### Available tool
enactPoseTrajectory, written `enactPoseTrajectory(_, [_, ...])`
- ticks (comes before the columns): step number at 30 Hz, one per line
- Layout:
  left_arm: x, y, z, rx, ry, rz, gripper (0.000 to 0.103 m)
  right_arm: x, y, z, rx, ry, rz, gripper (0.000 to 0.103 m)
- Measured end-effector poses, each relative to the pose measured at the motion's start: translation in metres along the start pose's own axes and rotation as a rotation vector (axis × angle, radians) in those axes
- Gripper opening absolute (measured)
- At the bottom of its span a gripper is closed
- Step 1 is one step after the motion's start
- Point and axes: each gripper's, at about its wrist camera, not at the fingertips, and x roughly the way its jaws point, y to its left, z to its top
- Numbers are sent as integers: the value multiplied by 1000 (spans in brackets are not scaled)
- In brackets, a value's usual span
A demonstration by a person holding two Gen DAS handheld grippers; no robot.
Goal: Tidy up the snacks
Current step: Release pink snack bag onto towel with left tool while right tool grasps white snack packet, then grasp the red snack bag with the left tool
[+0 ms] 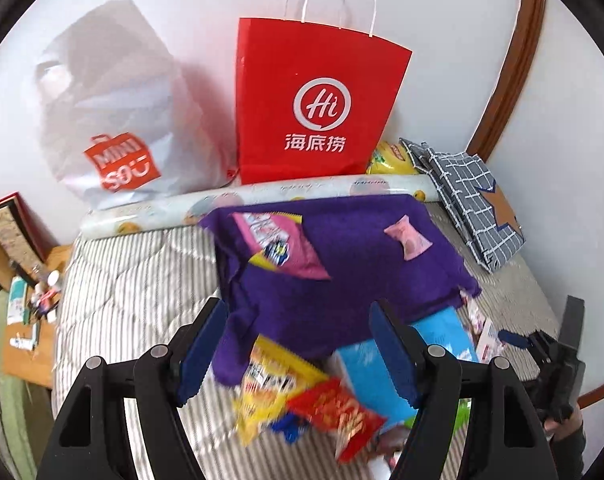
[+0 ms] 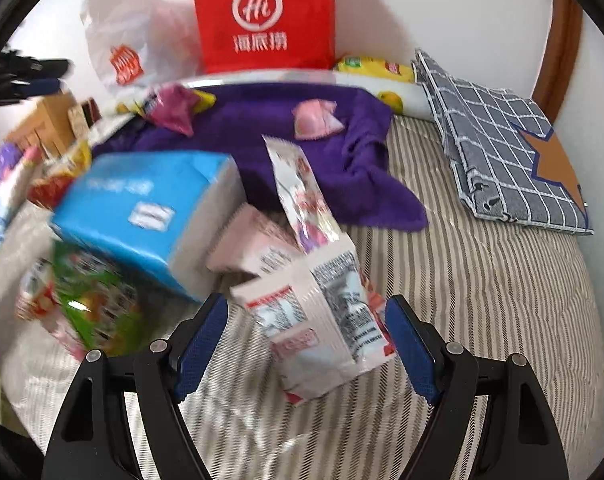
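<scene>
the right gripper (image 2: 305,344) is held wide, a pale pink snack packet (image 2: 317,320) lying loose between its pads. the left gripper (image 1: 298,356) is spread empty over a purple cloth (image 1: 341,280). the packet is crinkled, label side up.

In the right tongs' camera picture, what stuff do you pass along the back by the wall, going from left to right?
White plastic bag → red paper bag → yellow snack packet → folded grey checked cloth.
</scene>
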Motion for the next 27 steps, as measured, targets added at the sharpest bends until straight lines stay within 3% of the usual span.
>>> enactPoseTrajectory(4, [-16,1,-16,5,1,35,72,4,2,-1,-38,-7,-46,76])
enactPoseTrajectory(6, [-25,4,-24,-1,-7,46,72,2,1,-2,-25,13,-57,56])
enactPoseTrajectory(7, [-29,6,-28,-8,-9,46,72,0,0,-2,-14,12,-55,53])
enactPoseTrajectory(19, [-38,20,-62,-112,11,64,72,-61,9,-15,123,-98,-46,51])
enactPoseTrajectory(27, [-15,-3,-64,-120,58,-9,72,-83,8,-20,216,-139,-29,51])
